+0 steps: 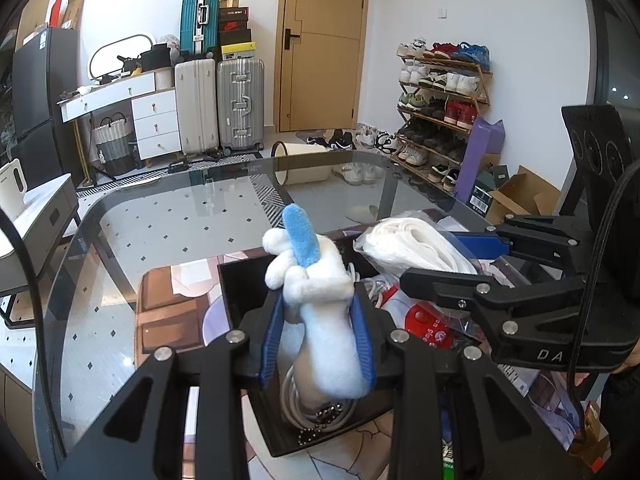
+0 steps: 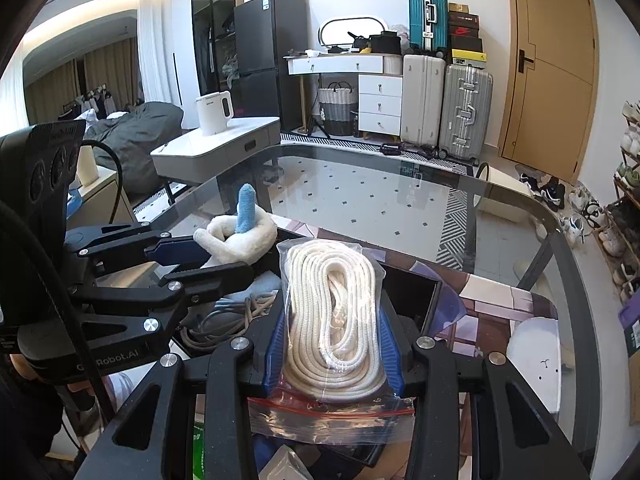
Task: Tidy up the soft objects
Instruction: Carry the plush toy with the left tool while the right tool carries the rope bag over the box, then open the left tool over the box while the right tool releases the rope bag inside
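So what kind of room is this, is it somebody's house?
Most likely yes, a lived-in home, perhaps near the entrance. A wooden shoe rack full of sneakers, upright white and silver hard-shell suitcases by a tan wooden door, and a dark fridge all suggest it.

Bright, even daylight fills both views; the glass counter (image 1: pixel 168 216) mirrors the room with mild glare. Fisheye curvature bends the edges, with dark vignetted corners. Focus stays sharp throughout.

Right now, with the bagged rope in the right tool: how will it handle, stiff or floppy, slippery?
Probably floppy: the bagged rope is a loose white coil with no stiff core, and it bulges past the right tool. Likely slippery too, since the pads press on glossy clear plastic rather than on the cord. It looks light for its bulk, though that cannot be confirmed.
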Tool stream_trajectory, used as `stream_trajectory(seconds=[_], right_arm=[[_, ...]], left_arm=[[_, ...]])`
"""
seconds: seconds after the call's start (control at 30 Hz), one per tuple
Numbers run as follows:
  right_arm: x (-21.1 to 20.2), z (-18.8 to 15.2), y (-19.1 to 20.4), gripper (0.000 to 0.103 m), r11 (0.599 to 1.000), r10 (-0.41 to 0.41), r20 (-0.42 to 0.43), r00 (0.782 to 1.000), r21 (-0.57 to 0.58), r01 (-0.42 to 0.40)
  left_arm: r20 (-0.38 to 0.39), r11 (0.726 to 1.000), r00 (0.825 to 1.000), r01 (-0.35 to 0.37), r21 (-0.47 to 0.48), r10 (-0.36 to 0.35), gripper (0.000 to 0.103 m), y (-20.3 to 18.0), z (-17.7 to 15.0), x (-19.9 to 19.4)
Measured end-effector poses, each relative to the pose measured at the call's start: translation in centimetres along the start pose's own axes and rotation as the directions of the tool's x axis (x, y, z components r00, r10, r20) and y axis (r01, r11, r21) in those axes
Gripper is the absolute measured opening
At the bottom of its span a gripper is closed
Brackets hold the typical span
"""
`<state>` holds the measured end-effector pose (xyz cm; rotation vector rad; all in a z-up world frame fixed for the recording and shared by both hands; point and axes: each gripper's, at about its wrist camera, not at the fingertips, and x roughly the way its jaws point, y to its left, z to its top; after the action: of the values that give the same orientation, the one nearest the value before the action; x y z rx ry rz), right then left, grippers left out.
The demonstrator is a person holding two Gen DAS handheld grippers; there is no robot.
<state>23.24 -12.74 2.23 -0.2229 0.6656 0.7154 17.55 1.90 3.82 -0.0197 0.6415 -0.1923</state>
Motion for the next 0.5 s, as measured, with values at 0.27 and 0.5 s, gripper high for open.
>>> stream_trajectory(seconds=[0.27, 0.5], right_arm=[[1.6, 0.2, 0.3, 0.041, 1.0, -0.015, -0.031, 0.999, -0.021, 0.015], [3.1, -0.2, 0.3, 0.041, 0.999, -0.038, -0.062, 0.997, -0.04, 0.035]], left_arm=[[-0.014, 1.0, 1.0, -0.007, 0.004, 0.007, 0.031, -0.1, -0.4, 0.9], [-0.013, 0.999, 1.0, -0.015, 0.032, 0.015, 0.031, -0.9, -0.6, 1.1]])
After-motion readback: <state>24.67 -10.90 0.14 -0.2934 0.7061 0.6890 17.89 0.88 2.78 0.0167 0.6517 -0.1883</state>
